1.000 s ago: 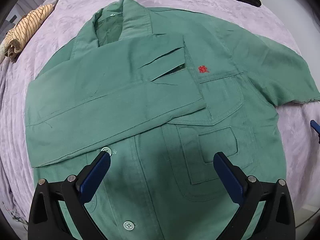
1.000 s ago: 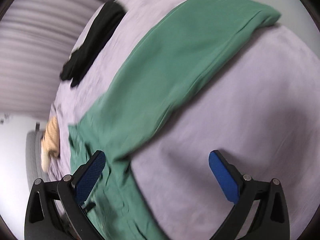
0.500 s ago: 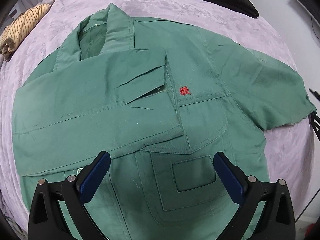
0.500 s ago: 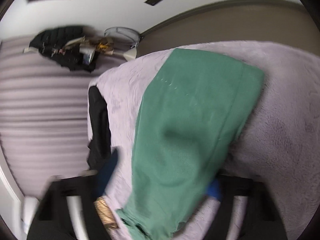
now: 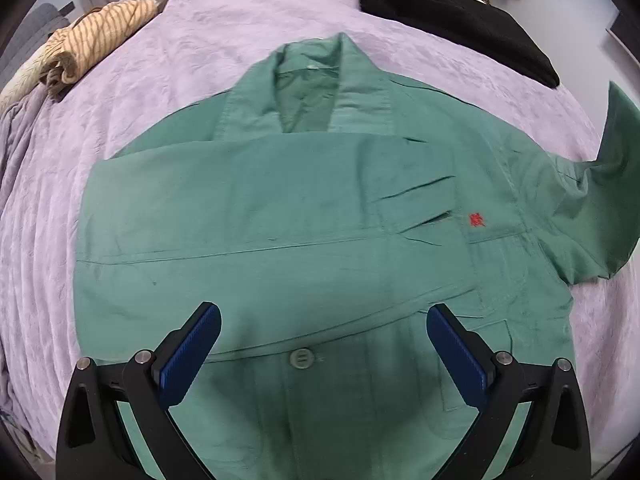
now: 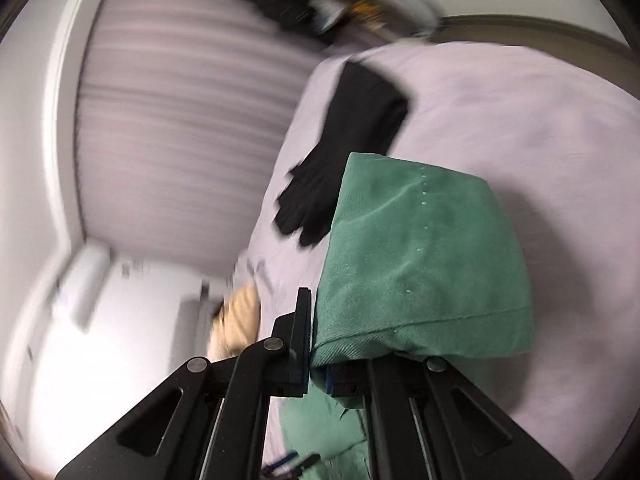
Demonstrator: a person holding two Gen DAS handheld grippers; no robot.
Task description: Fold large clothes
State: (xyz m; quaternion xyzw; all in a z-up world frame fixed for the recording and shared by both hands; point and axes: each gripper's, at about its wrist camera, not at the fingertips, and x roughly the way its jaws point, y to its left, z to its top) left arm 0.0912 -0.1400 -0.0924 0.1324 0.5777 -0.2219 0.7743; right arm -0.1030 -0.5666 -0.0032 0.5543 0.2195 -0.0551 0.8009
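A green work shirt lies front up on the lilac bedspread, collar at the far side. One sleeve is folded flat across its chest. My left gripper hovers open over the shirt's buttoned front, with nothing between its blue pads. At the right edge the other sleeve rises off the bed. In the right wrist view my right gripper has its jaws closing on that sleeve's cuff. The cloth drapes over the right finger and hides its pad.
A black garment lies at the far right of the bed, also seen as the black garment beyond the lifted sleeve. A striped yellow cloth is bunched at the far left corner. A pale curtain hangs past the bed.
My right gripper went from wide open over the sleeve to clamped on its cuff and lifted it off the bed. My left gripper shifted sideways over the shirt, still open.
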